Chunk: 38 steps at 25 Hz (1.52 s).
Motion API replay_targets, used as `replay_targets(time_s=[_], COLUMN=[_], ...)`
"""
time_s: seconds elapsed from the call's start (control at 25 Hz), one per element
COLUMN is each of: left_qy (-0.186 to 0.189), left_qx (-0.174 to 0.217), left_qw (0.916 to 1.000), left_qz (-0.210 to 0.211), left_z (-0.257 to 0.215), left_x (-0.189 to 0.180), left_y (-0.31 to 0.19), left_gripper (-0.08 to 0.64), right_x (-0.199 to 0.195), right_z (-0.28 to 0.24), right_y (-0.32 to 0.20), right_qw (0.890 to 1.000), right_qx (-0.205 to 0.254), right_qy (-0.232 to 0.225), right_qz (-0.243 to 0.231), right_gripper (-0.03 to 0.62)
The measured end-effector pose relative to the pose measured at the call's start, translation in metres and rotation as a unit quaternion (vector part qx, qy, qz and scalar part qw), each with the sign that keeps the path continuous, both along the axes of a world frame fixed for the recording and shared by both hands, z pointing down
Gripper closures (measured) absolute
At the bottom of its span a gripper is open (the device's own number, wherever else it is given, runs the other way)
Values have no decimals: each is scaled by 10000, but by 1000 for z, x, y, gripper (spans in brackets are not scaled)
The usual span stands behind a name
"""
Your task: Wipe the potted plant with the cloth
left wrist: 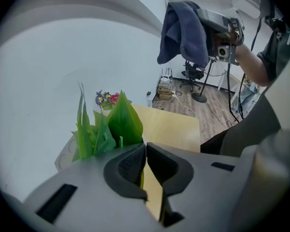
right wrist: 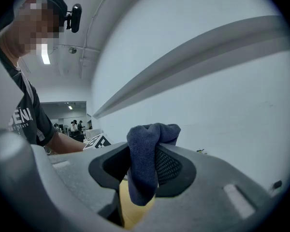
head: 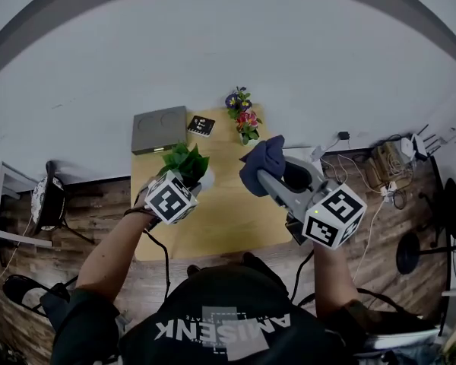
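The left gripper (left wrist: 145,146) has its dark fingers (left wrist: 128,166) drawn together to a narrow slit. A thin green sliver shows in the slit, but whether it is pinched cannot be told. Just behind the fingers rise the leaves of the potted plant (left wrist: 121,122), above the yellow desk (left wrist: 176,127). Flowers (left wrist: 108,99) stand near the desk's far edge. High at the right, the right gripper (left wrist: 209,30) holds a dark blue cloth (left wrist: 183,30) that hangs down.
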<state>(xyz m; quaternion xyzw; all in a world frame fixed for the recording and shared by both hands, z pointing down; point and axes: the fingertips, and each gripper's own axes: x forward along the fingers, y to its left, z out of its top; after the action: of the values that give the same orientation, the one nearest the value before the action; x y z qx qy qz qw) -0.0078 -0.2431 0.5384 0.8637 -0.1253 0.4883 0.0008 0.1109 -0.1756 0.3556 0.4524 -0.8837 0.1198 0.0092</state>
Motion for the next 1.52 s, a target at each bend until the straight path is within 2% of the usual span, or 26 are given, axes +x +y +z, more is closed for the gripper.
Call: replay_targets(time_s=[0.16, 0.32, 0.52, 0.64, 0.8, 1.2, 1.44, 1.52], left_qy=[-64, -220, -367, -591, -822, -1252, -1251, -1187], left_qx=[-40, 110, 143, 189, 126, 435, 580, 547], left_qw=[9997, 9992, 9988, 9972, 9952, 9872, 9856, 9861], left_qz=[230, 308, 289, 414, 507, 890, 982, 1029], left_z=[20, 44, 76, 95, 118, 140, 138, 137], left_x=[31, 53, 74, 85, 92, 106, 106, 106], left_y=[5, 2, 2, 3, 8, 16, 22, 27], left_gripper=[549, 549, 548, 548, 546, 548, 546, 511], right_x=[29, 59, 84, 98, 108, 125, 120, 117], right_z=[6, 7, 13, 14, 24, 36, 37, 37], right_y=[0, -5, -10, -11, -13, -19, -15, -13], right_qw=[9996, 9979, 9968, 9957, 9955, 9949, 9954, 9958], right_qx=[-77, 14, -11, 27, -50, -177, -185, -170], right_qy=[-108, -282, -379, -448, -452, -531, -573, -568], right_qz=[254, 575, 697, 810, 831, 840, 744, 699], right_gripper=[459, 459, 459, 459, 459, 459, 459, 459])
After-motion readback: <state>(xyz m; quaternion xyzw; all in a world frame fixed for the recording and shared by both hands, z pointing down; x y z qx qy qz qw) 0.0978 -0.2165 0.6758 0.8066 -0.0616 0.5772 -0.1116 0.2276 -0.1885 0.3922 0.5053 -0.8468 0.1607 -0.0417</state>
